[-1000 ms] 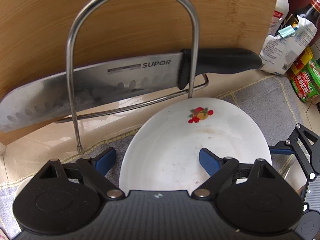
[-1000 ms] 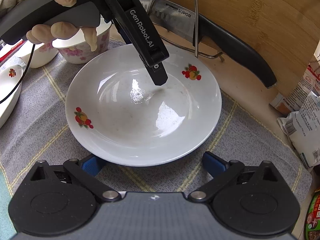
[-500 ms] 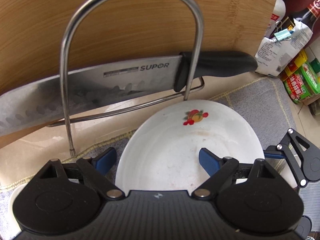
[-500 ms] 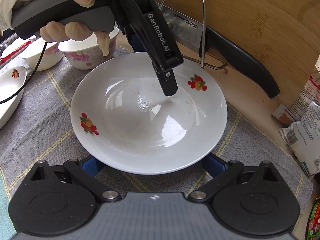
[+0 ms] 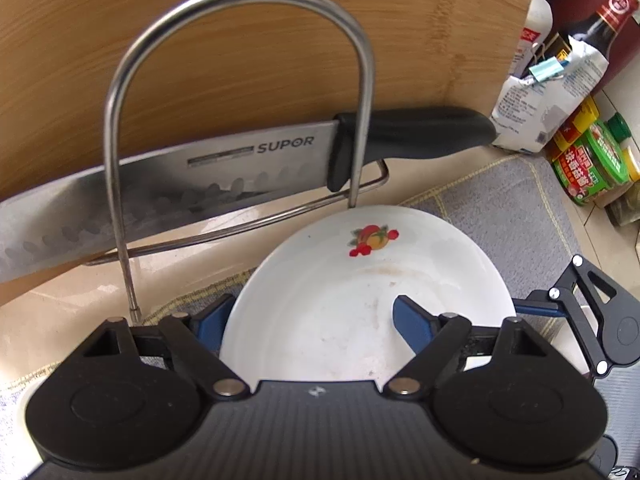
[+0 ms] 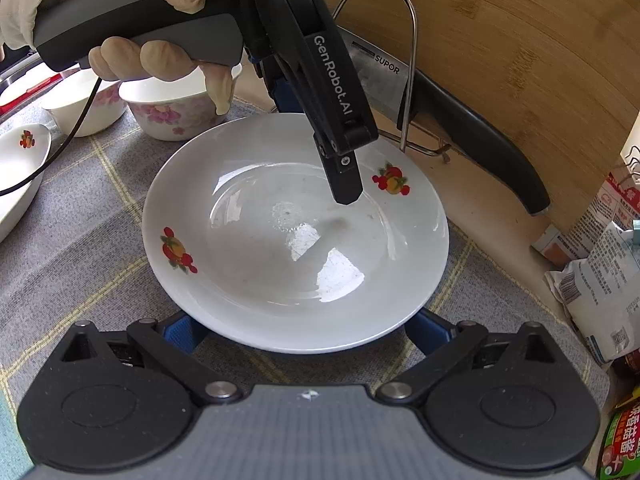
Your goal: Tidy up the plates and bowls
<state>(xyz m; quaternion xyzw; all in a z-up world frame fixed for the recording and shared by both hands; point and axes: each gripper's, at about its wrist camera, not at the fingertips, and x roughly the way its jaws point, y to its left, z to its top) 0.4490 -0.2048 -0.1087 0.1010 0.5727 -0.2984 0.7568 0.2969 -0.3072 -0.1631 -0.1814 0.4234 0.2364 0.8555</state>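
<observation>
A white plate with fruit prints [image 6: 280, 240] lies on the grey checked cloth [image 6: 80, 248]; it also shows in the left wrist view [image 5: 352, 304]. My left gripper [image 5: 308, 322] is open, one finger over the plate's inside and the other outside its left rim. In the right wrist view one left fingertip [image 6: 346, 188] hovers just above the plate's middle. My right gripper [image 6: 300, 330] is open, its blue fingers at the plate's near rim, partly hidden under it. Two white bowls with pink flowers [image 6: 176, 108] and another fruit-print plate [image 6: 20, 168] stand at the left.
A wire rack [image 5: 240, 120] holds a SUPOR knife [image 5: 224, 168] against a wooden cutting board [image 5: 240, 48] just behind the plate. Bags, bottles and jars [image 5: 568, 120] crowd the right side.
The left gripper has shifted right and slightly deeper across the plate. The right gripper has moved in closer to the plate's near rim. Both stay open.
</observation>
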